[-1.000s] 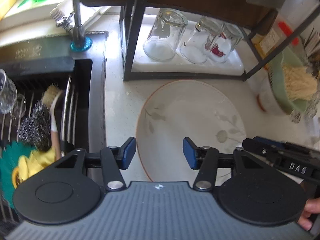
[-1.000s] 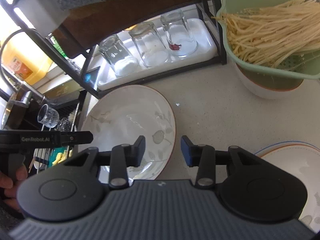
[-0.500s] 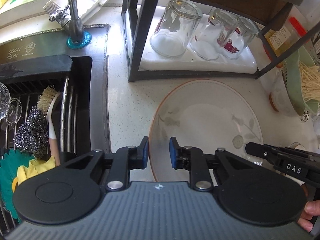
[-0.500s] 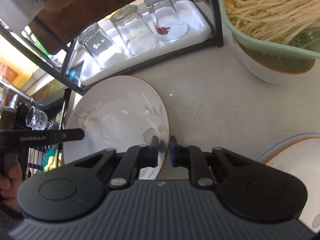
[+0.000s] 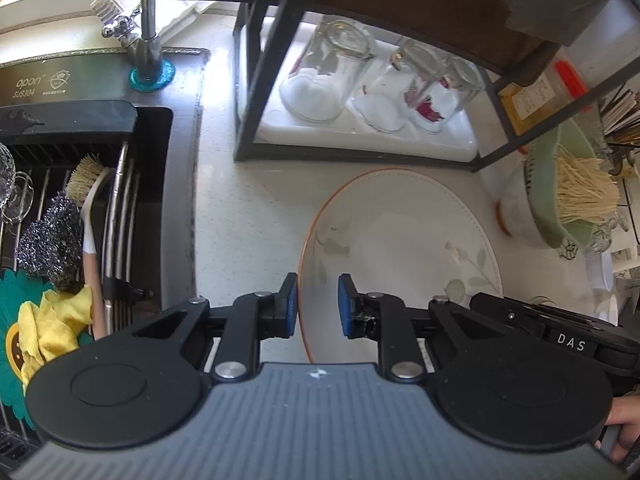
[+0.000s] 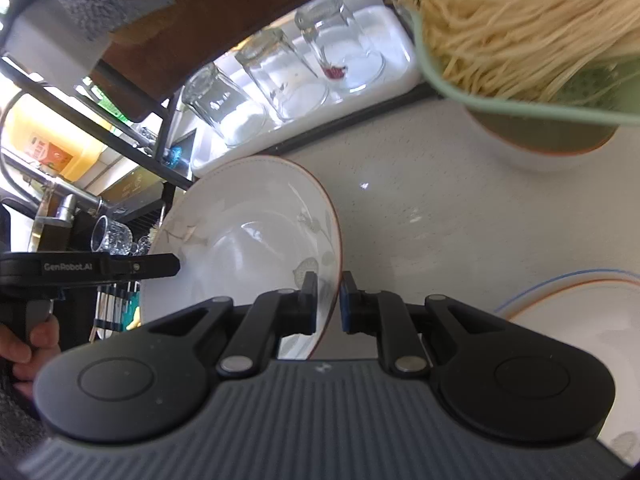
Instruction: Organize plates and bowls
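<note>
Two grippers, left gripper [image 5: 318,303] and right gripper [image 6: 328,302], pinching one plate [image 6: 240,240]; three glasses [image 6: 280,76].

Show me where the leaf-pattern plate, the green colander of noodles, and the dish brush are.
leaf-pattern plate [image 5: 400,236], left wrist view, bare centre
green colander [image 6: 500,98], right wrist view, front rim
dish brush [image 5: 82,176], left wrist view, bristle head

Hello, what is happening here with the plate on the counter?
A person holds a gripper in each hand, and both grip one white leaf-patterned plate by its rim. The left gripper pinches the left edge; the right gripper is closed on the right edge. In the right wrist view the plate looks tilted up off the counter. Another plate lies to the right, and upturned glasses stand under the rack.
</note>
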The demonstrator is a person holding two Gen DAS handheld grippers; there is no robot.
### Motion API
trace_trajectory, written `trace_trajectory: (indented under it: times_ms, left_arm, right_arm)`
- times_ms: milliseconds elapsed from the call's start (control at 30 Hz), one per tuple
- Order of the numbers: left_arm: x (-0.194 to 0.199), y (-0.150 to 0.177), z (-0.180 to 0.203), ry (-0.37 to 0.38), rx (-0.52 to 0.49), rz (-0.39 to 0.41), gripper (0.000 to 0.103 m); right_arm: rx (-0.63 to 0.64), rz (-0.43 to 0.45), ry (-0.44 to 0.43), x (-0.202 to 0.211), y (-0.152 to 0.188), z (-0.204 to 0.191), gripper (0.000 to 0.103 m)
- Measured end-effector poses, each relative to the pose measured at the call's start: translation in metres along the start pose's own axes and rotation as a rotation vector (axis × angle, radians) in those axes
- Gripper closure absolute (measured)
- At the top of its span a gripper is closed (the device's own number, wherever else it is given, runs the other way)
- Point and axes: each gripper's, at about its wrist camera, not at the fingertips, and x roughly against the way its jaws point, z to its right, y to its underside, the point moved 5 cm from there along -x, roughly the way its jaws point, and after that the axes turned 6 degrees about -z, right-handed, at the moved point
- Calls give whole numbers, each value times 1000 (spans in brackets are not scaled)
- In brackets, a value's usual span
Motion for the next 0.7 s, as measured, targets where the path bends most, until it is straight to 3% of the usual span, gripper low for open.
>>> trace_trajectory:
  times_ms: [167, 367, 567, 700]
  left_arm:
    - [14, 3, 15, 78, 53, 15, 79]
    - [35, 4, 46, 123, 14, 47, 80]
    - [40, 14, 75, 192, -15, 29, 80]
    - [35, 32, 99, 185, -47, 28, 80]
  right_arm:
    - [-15, 33, -23, 28, -1, 9, 89]
    - [-10, 81, -38, 65, 11, 21, 89]
    - [-21, 123, -34, 100, 39, 41, 89]
    - [-35, 141, -21, 120, 55, 57, 89]
